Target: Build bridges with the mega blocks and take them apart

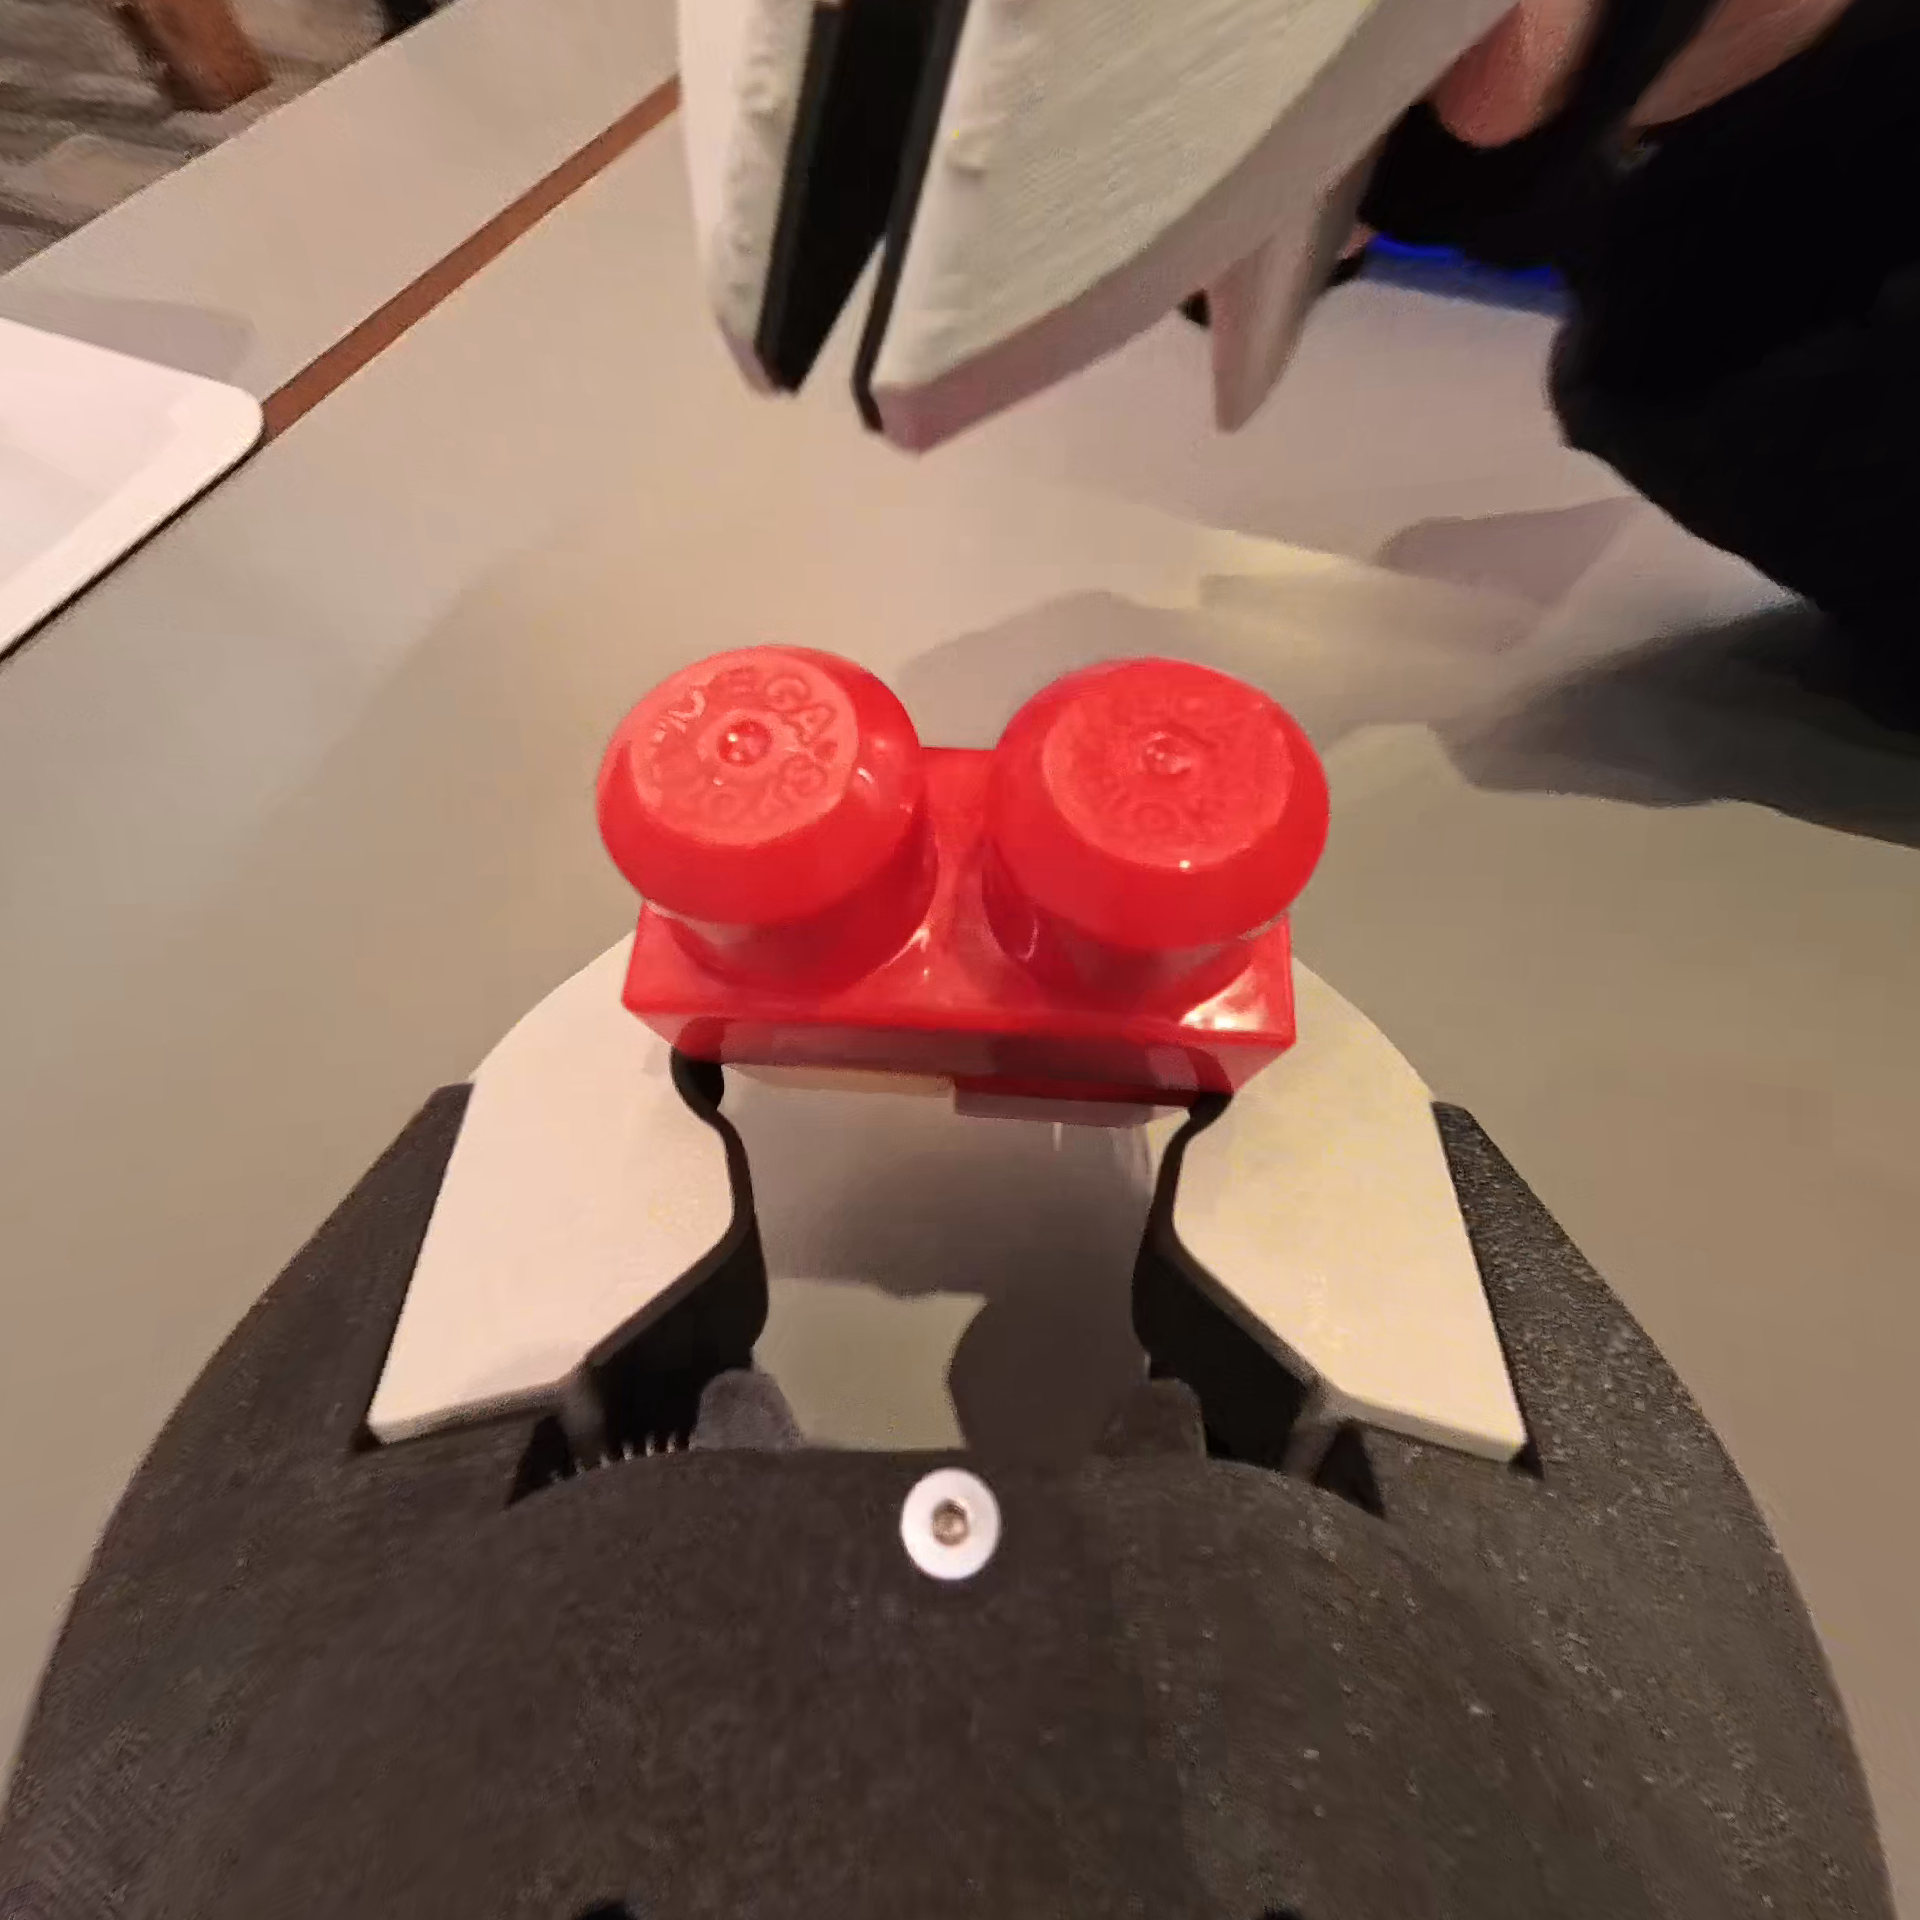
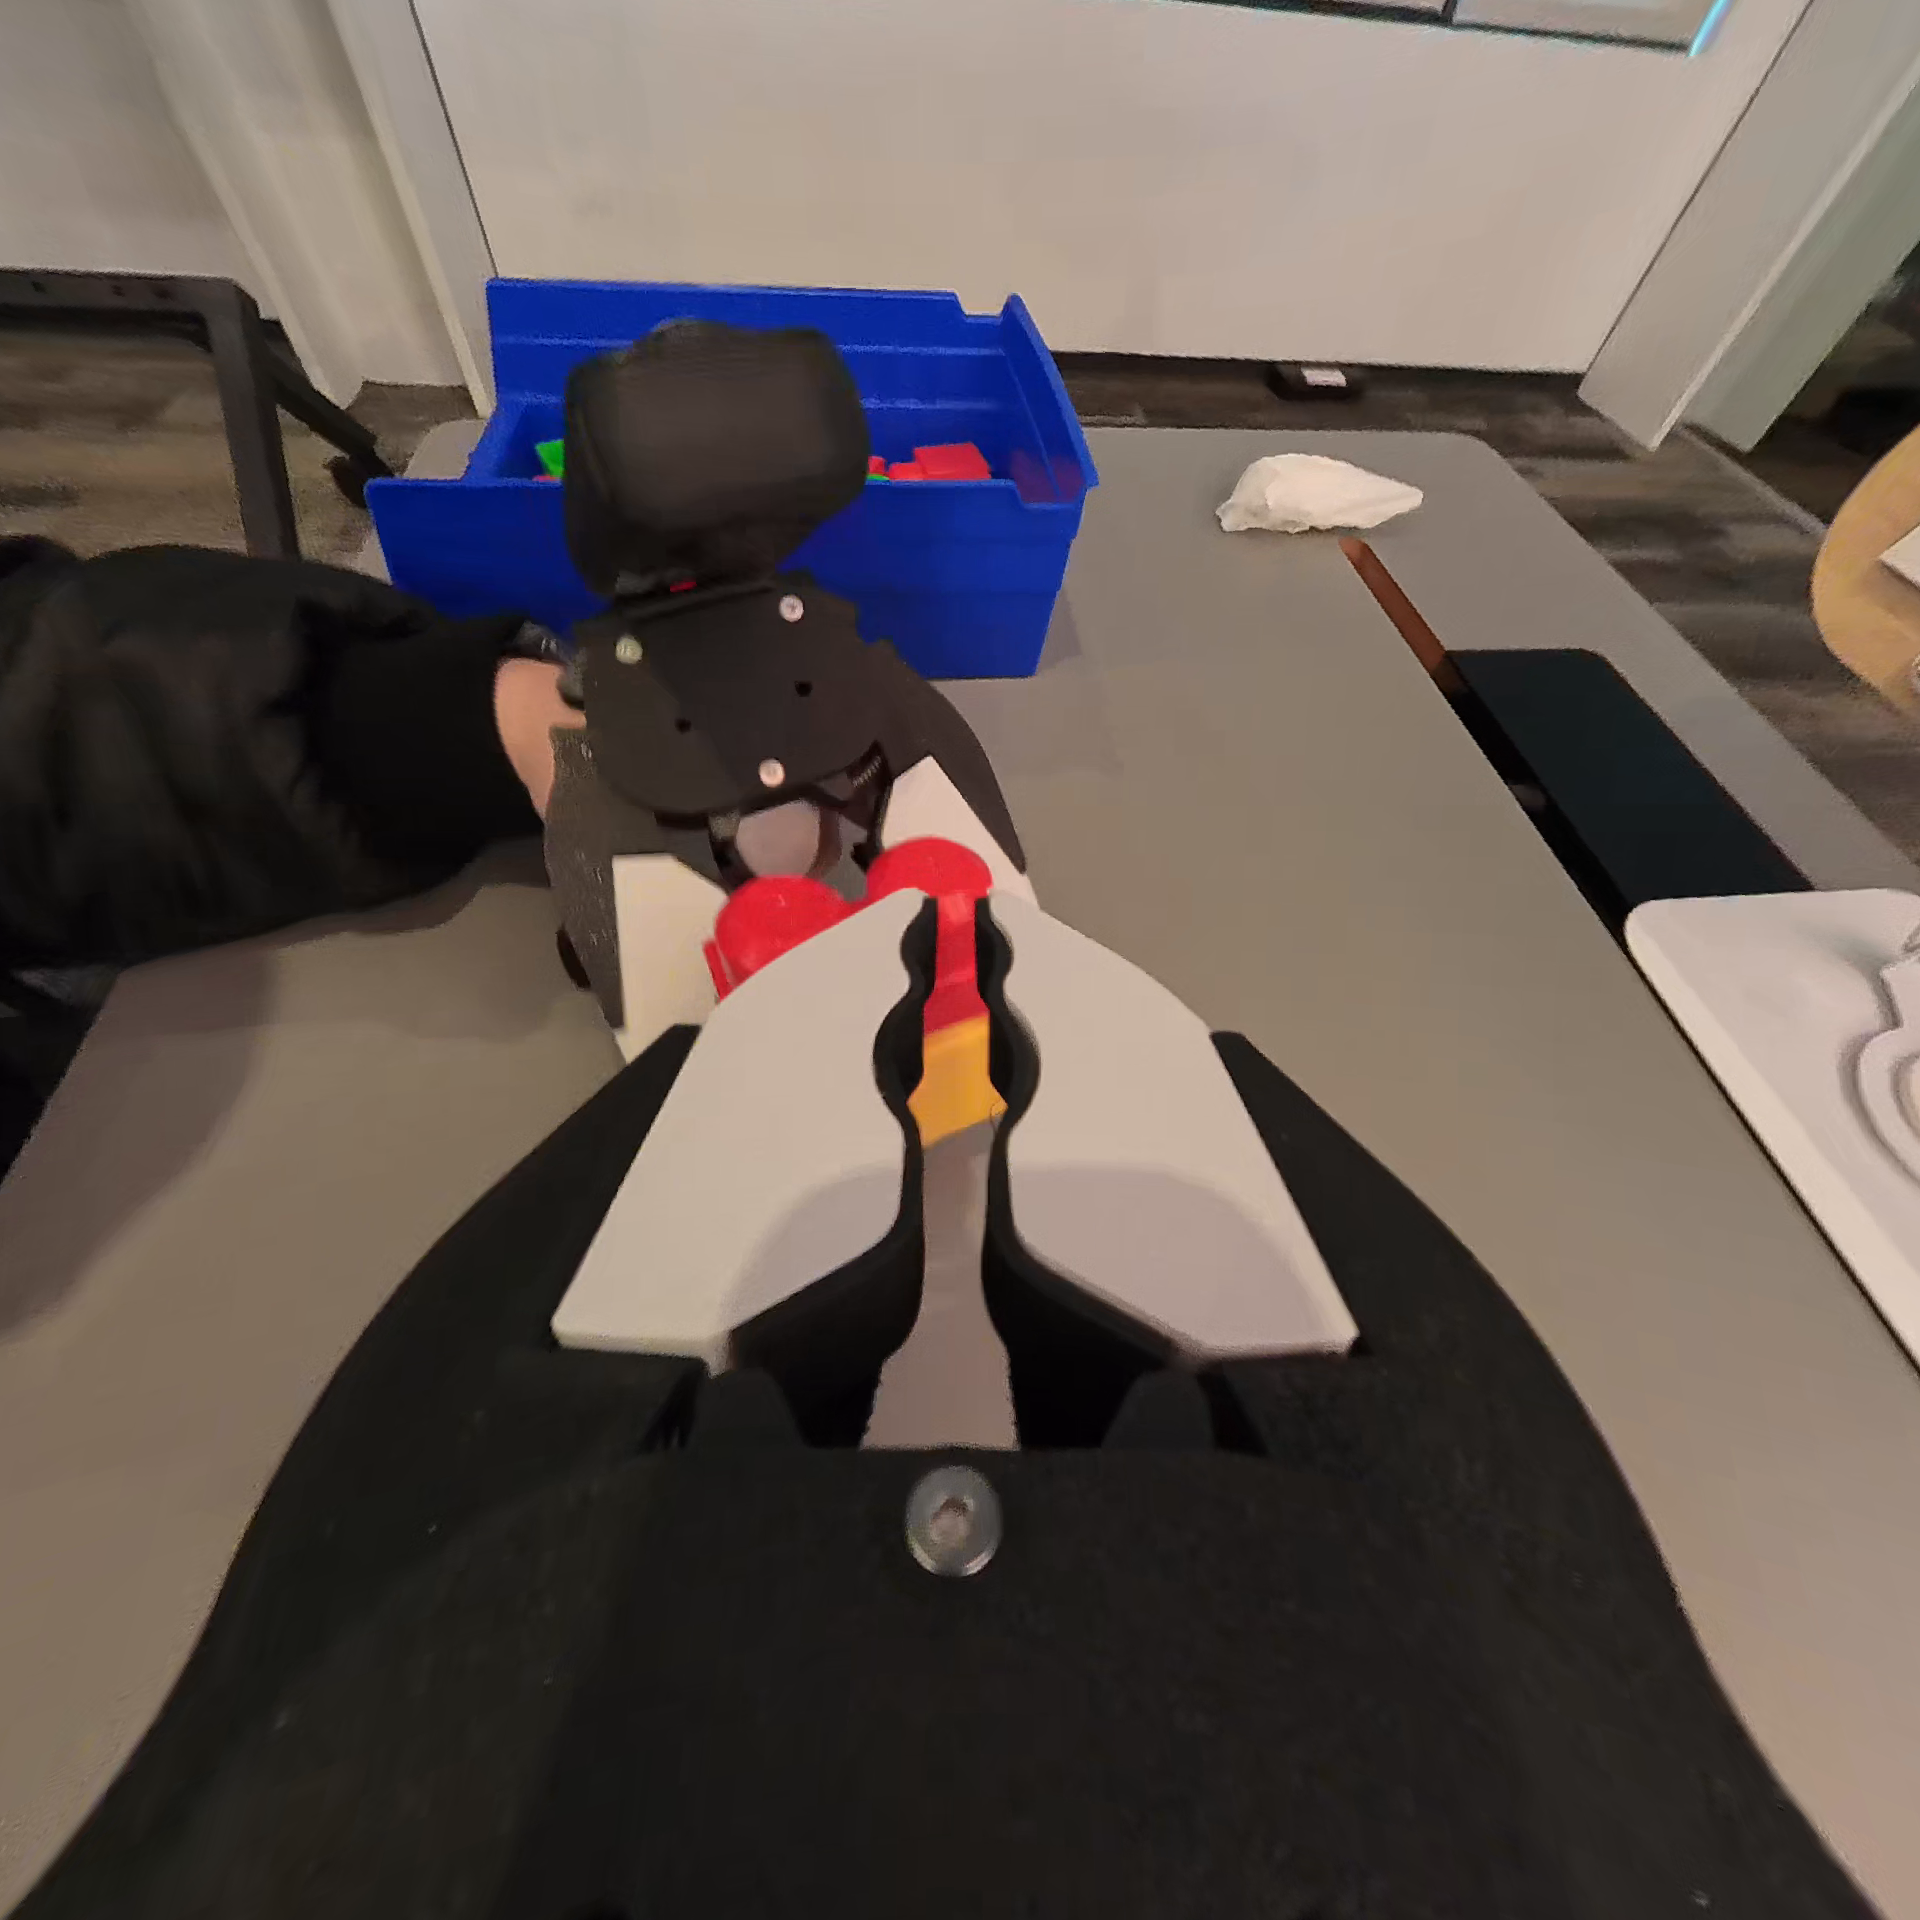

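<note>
Jaws of left gripper (image 1: 961,1049) clamp the glossy red two-stud plastic block (image 1: 961,873), seated on a yellow block (image 2: 951,1086). Right gripper (image 2: 951,935) nearly shut, empty, just beside. Stack barely begun or nearly dismantled; can't tell which. Blue plastic bin (image 2: 935,540) behind on grey table (image 2: 1299,831) holds loose red and green blocks (image 2: 935,457).

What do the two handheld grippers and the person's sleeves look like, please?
Each gripper, the left gripper and the right gripper, has a textured black plastic body, pale grey curved fingers lined with wavy black pads, and a silver screw at the centre. A padded black sleeve covers the person's arm.
</note>
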